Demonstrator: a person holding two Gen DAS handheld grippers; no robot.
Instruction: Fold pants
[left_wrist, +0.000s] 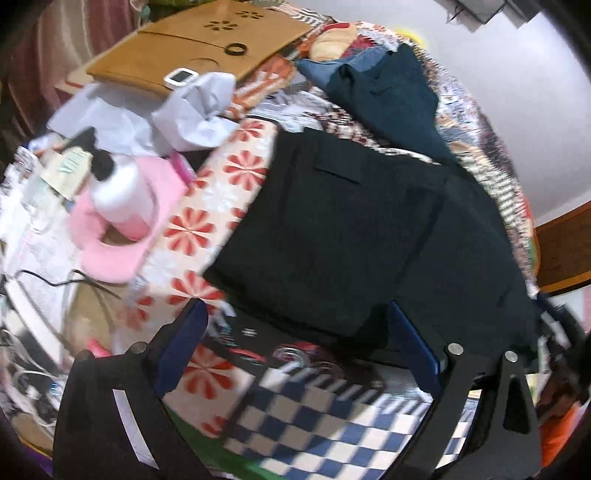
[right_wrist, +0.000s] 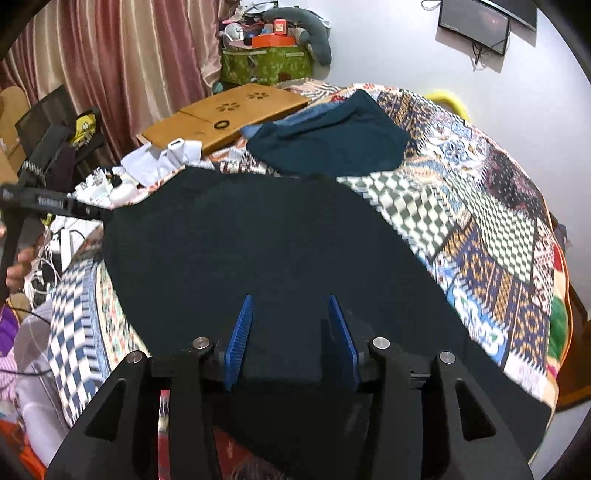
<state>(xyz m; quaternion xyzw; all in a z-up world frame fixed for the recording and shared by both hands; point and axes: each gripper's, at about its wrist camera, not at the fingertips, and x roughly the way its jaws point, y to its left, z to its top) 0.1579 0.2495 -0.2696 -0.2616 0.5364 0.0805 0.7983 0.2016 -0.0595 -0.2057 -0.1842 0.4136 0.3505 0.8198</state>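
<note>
Two garments, black pants (right_wrist: 258, 251) and teal cloth (right_wrist: 332, 147), share quilt (right_wrist: 480, 221).

A bed (right_wrist: 491, 236) under a patchwork quilt carries everything. Black pants (right_wrist: 258, 258) lie folded across its middle. Beyond them a teal garment (right_wrist: 332, 147) rests flat, well apart from a wooden lap tray (right_wrist: 229, 110) at the far corner. Crumpled white paper (left_wrist: 199, 110) and a pink cushion (left_wrist: 110, 251) lie along the bed's left side.
</note>
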